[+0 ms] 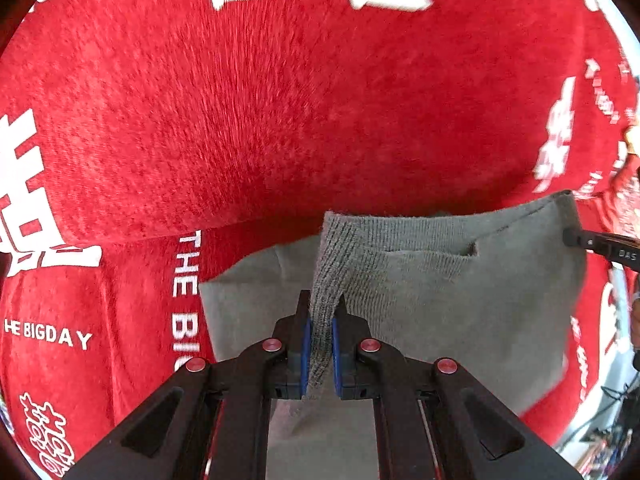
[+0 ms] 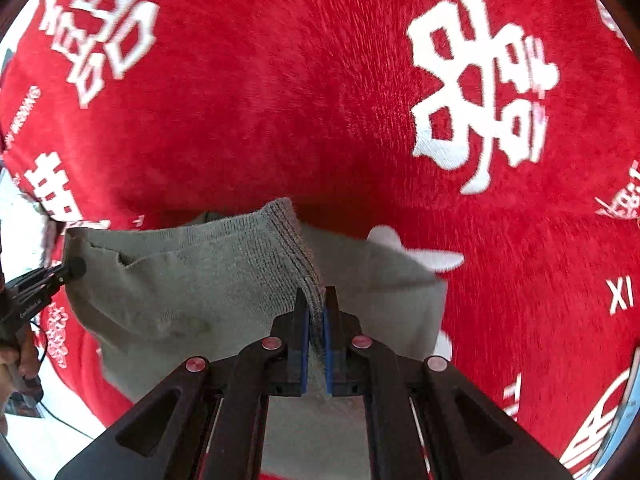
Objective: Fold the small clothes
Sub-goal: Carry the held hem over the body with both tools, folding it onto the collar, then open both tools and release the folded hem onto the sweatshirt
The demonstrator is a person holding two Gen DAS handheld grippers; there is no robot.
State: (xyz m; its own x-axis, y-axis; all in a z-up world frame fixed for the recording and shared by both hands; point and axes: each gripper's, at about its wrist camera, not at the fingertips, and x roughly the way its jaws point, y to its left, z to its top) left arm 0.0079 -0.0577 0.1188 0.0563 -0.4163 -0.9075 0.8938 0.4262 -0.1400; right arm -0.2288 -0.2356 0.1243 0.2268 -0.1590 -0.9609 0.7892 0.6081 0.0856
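Note:
A small grey knit garment [image 1: 460,304] hangs stretched between my two grippers above a red cloth. My left gripper [image 1: 321,304] is shut on the ribbed band at one corner of the garment. At the right edge of the left wrist view the other gripper's black fingers [image 1: 600,246] clamp the far corner. In the right wrist view my right gripper [image 2: 317,300] is shut on the ribbed band of the same grey garment [image 2: 180,280], and the left gripper's fingers [image 2: 44,280] pinch the far corner at the left. The garment's lower part hangs out of sight behind the jaws.
A red plush cloth [image 1: 260,100] with white characters and lettering covers the surface beneath both grippers. A person's hand [image 2: 16,360] shows at the left edge of the right wrist view. Cables and clutter [image 1: 612,420] lie past the cloth's lower right edge.

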